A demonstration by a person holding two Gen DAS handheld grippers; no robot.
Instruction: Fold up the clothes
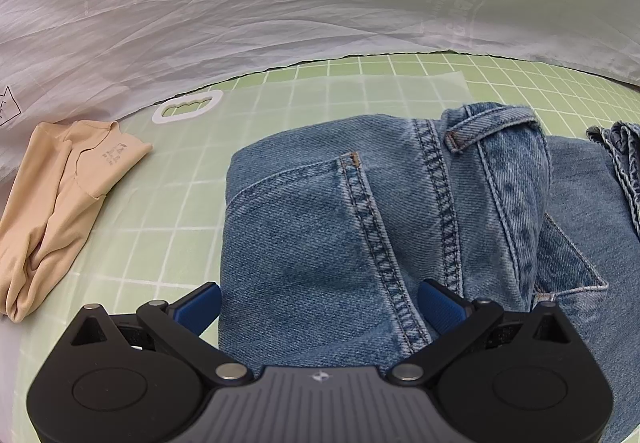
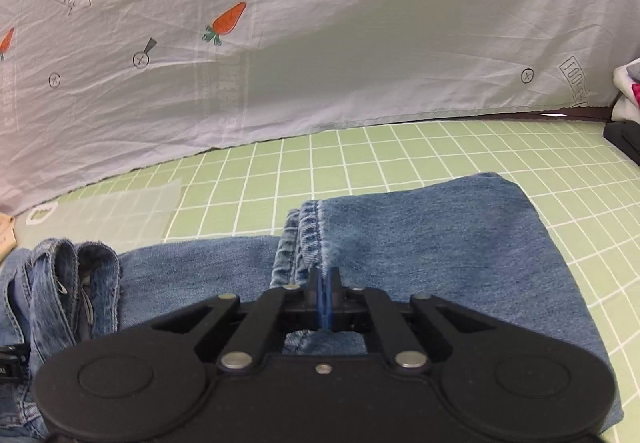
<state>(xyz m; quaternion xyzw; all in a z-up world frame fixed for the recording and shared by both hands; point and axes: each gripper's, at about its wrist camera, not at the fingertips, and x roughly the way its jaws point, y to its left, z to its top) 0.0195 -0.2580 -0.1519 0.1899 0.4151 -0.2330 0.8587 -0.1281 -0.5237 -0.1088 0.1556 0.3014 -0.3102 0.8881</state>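
Jeans (image 1: 340, 235) lie folded on the green mat (image 1: 152, 211), between the left gripper's (image 1: 320, 303) spread jaws; right gripper (image 2: 324, 295) pinches their hem. One beige garment (image 1: 56, 211) lies left.

Jeans (image 1: 360, 223) on mat (image 1: 160, 211); folded top (image 1: 60, 195) left.

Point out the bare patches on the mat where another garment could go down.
Free: the green mat between the jeans and the white sheet, and right of the jeans. Crowded: the left side, with the beige top and clear bag.
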